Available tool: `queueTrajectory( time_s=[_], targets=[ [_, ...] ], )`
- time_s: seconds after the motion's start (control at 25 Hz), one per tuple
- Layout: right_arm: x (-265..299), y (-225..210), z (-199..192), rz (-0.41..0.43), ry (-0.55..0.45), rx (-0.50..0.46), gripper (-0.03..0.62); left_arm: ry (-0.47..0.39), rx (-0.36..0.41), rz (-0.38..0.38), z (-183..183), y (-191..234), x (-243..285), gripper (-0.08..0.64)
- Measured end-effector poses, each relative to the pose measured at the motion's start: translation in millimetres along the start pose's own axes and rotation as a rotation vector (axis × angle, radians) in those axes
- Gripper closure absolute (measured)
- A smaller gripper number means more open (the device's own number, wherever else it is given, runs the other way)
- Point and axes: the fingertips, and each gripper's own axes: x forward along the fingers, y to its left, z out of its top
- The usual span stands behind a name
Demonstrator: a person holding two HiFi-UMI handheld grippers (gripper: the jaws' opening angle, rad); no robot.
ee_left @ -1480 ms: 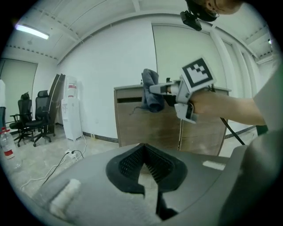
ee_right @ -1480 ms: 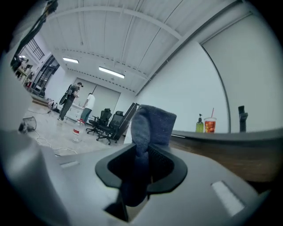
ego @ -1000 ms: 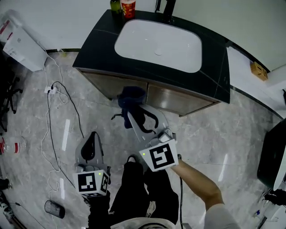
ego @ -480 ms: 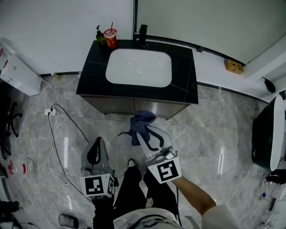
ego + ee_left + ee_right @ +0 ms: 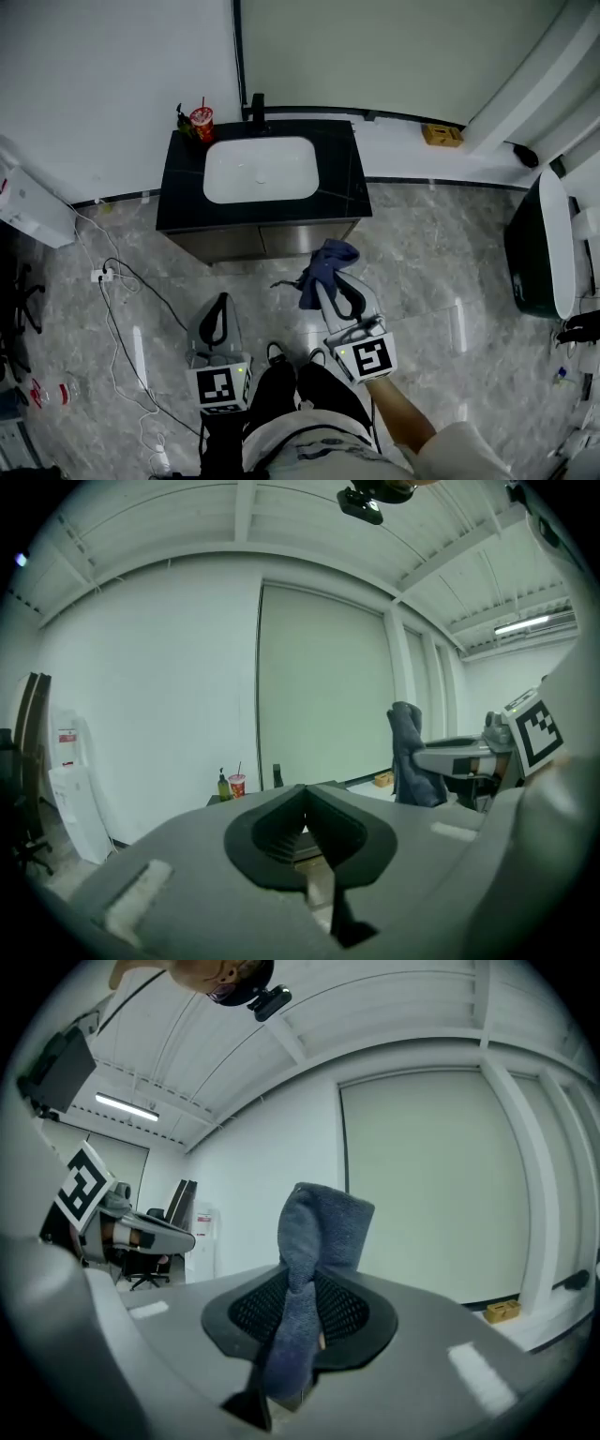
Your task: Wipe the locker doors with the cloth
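Observation:
A dark blue cloth (image 5: 326,262) hangs bunched from my right gripper (image 5: 327,283), whose jaws are shut on it; in the right gripper view the cloth (image 5: 315,1234) stands up between the mesh pads. It is held in the air in front of the sink cabinet, apart from the cabinet's brown doors (image 5: 262,240). My left gripper (image 5: 219,302) is further left and nearer me, shut with nothing in it (image 5: 303,795). The left gripper view also shows the cloth (image 5: 409,757) at its right.
The cabinet has a black top (image 5: 342,169) with a white basin, a faucet (image 5: 257,103), a red cup (image 5: 201,120) and a bottle. White cords (image 5: 117,281) trail on the grey floor at left. A white unit (image 5: 33,214) stands left, a dark appliance (image 5: 534,246) right.
Both grippers have risen and the view has drawn back, so the sink cabinet looks smaller and farther. The cloth stays in the right gripper, now away from the doors.

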Motion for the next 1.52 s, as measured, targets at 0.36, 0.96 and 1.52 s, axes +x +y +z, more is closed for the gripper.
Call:
queueTrajectory(
  time_s=[0.36, 0.96, 1.52],
  targets=[
    [-69, -29, 14, -0.056, 0.037, 0.007, 0.505, -0.045, 0.042, -0.002, 33, -50, -27, 0.558],
    [-119, -49, 43, -0.126, -0.045, -0.004, 0.508, -0.144, 0.067, -0.022, 59, -95, -59, 0.558],
    [-119, -42, 47, -0.160, -0.036, 0.019, 0.514, -0.125, 0.088, -0.037, 60, -81, -61, 0.558]
  ],
)
